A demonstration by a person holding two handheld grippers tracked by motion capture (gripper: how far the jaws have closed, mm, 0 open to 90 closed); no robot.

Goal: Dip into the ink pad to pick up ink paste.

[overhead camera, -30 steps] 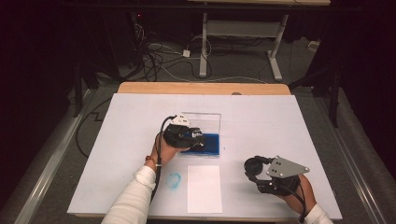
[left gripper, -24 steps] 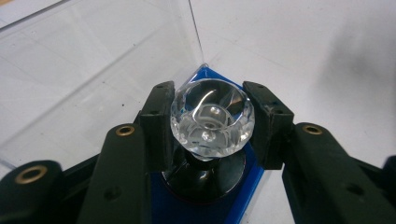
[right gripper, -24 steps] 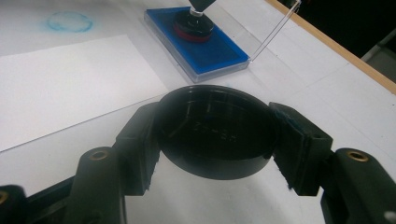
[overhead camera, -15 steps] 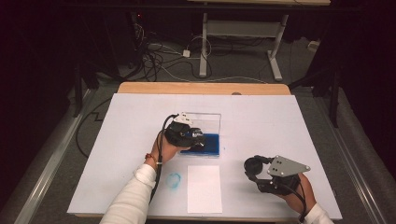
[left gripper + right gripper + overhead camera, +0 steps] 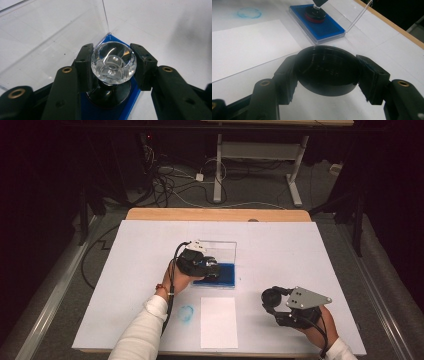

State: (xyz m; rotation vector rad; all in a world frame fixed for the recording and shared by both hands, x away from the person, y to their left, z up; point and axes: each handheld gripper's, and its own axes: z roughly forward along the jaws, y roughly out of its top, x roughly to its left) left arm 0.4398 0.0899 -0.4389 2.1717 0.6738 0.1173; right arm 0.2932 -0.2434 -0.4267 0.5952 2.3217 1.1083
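Observation:
My left gripper (image 5: 113, 65) is shut on the clear faceted knob (image 5: 113, 63) of a round stamp, whose black base (image 5: 107, 96) rests on the blue ink pad (image 5: 130, 100). In the high view the left gripper (image 5: 207, 267) sits over the blue ink pad (image 5: 222, 275) at the table's middle. My right gripper (image 5: 327, 72) is shut on a round black cap (image 5: 327, 71), held just above the table; from above the right gripper (image 5: 272, 299) stands at the front right. The stamp (image 5: 315, 13) on the pad also appears in the right gripper view.
The pad's clear lid (image 5: 220, 251) stands open behind it. A white sheet of paper (image 5: 218, 321) lies near the front edge, with a faint blue ring mark (image 5: 186, 313) on the table to its left. A wooden strip (image 5: 215, 215) borders the far edge.
The left gripper with the stamp has shifted slightly on the ink pad. The right gripper has stayed in place with the cap.

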